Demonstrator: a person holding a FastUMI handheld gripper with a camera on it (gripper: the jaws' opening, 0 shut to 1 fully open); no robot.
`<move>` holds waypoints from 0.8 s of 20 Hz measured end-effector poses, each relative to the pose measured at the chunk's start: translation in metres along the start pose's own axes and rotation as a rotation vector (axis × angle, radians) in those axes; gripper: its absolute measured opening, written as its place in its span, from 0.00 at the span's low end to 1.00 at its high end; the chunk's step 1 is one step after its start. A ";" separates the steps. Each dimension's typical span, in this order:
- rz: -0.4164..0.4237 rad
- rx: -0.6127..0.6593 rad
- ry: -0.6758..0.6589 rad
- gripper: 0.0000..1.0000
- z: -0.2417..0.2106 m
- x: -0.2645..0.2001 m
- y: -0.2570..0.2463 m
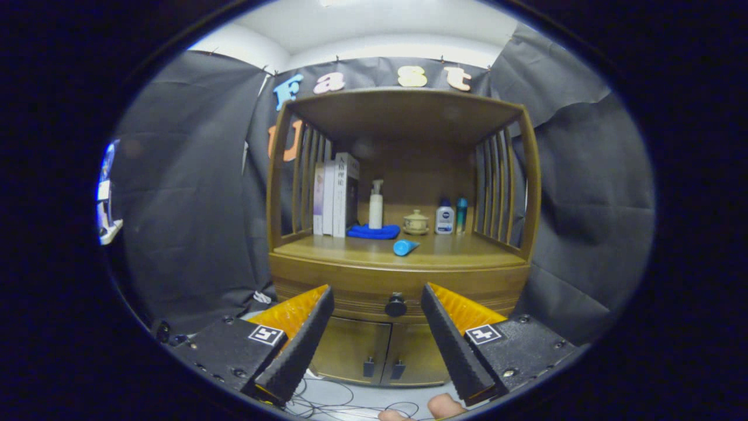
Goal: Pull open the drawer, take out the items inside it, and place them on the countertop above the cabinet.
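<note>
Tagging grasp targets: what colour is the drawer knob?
Black, on the brown wooden drawer. The drawer knob shows best in the gripper view, beyond the open gripper.

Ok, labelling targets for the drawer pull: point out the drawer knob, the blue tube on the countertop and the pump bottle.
drawer knob (pixel 395 306): gripper view, round front face.
blue tube (pixel 404 247): gripper view, near capped end.
pump bottle (pixel 376 211): gripper view, mid body.

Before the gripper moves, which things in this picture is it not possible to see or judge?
- Contents of the drawer: hidden behind its shut front, gripper view.
- Gripper: fingers open, knob beyond them; the gap cannot be judged.
- Books and bottles: labels too small.
- Hand: cut off at the edge.
</note>
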State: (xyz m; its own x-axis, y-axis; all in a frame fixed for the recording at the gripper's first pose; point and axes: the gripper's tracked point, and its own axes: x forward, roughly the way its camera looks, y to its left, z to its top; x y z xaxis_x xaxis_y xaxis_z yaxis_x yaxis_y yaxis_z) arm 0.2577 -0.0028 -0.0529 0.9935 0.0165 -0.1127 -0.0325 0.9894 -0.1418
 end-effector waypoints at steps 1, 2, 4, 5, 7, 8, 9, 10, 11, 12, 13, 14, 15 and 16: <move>-0.004 0.010 -0.013 0.98 0.003 -0.015 -0.003; -0.010 0.022 -0.011 0.98 0.001 -0.026 -0.007; -0.006 0.055 -0.023 0.98 0.004 -0.048 -0.010; -0.003 0.067 -0.038 0.98 0.009 -0.057 -0.012; -0.023 0.084 -0.066 0.98 0.020 -0.073 -0.022; -0.021 0.088 -0.075 0.98 0.024 -0.078 -0.023; -0.026 0.093 -0.076 0.98 0.027 -0.082 -0.025; -0.025 0.095 -0.083 0.98 0.029 -0.087 -0.027; -0.029 0.092 -0.091 0.98 0.031 -0.090 -0.029; -0.034 0.086 -0.100 0.98 0.029 -0.092 -0.032; -0.042 0.075 -0.105 0.98 0.028 -0.093 -0.034; -0.046 0.065 -0.098 0.98 0.023 -0.094 -0.035; -0.041 0.060 -0.091 0.98 0.020 -0.094 -0.034; -0.021 0.060 -0.090 0.98 0.020 -0.095 -0.029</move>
State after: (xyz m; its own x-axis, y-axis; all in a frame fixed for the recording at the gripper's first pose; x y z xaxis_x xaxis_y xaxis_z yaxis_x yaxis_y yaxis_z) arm 0.1668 -0.0300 -0.0190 0.9998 0.0056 -0.0207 -0.0073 0.9964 -0.0840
